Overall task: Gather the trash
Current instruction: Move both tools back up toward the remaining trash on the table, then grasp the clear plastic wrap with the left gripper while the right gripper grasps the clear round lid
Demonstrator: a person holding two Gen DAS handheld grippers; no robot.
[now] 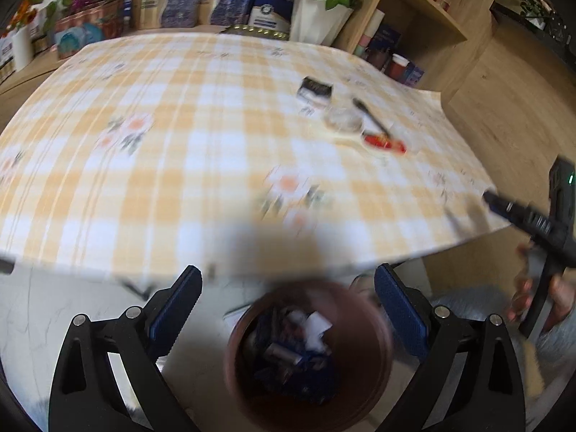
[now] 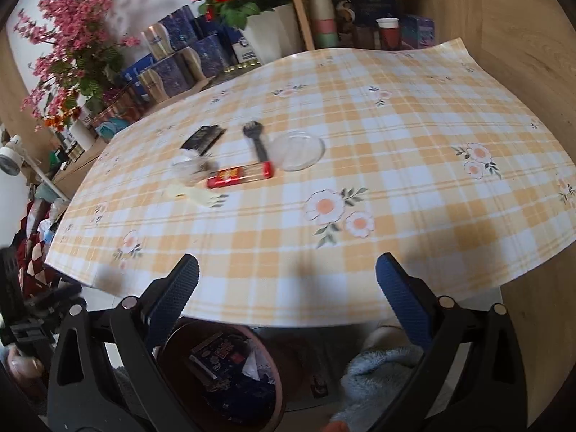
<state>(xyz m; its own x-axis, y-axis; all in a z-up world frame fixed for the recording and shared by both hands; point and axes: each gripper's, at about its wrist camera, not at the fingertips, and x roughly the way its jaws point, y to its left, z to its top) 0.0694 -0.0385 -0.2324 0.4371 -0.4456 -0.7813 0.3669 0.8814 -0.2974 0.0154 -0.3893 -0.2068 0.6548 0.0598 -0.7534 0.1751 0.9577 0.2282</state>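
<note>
Left gripper (image 1: 288, 309) wide open, nothing held, fingers (image 1: 176, 309) spread to either side of a brown bin (image 1: 363, 378) that sits directly below and between them, off the near table edge. Bin holds mixed wrappers and paper, contents blurred. Left view has motion blur throughout.

Right gripper (image 2: 288, 298) also wide open and empty, blue-padded fingers (image 2: 403, 302) over the near edge of the checked tablecloth (image 2: 396, 180). Same bin (image 2: 266, 367) shows below its left finger, under the table edge, with a printed box or pack inside.

Trash on the cloth lies ahead and left of the right gripper, well apart from it: red wrapper (image 2: 239, 176), black plastic fork (image 2: 256, 144) touching the wrapper's far end, clear round lid (image 2: 298, 151) just right of the fork, black packet (image 2: 203, 137) further left, crumpled clear plastic (image 2: 189, 169) beside the wrapper's left end, pale fork (image 2: 199, 196) nearest to the gripper.

From the left gripper the same cluster sits ahead and to the right: red wrapper (image 1: 383, 143), black fork (image 1: 370, 113), black packet (image 1: 316, 90).

Right gripper's body and a hand (image 1: 540, 298) show at far right of the left view. Blue fluffy sleeve (image 2: 378, 370) lies under the right gripper's right finger.
</note>
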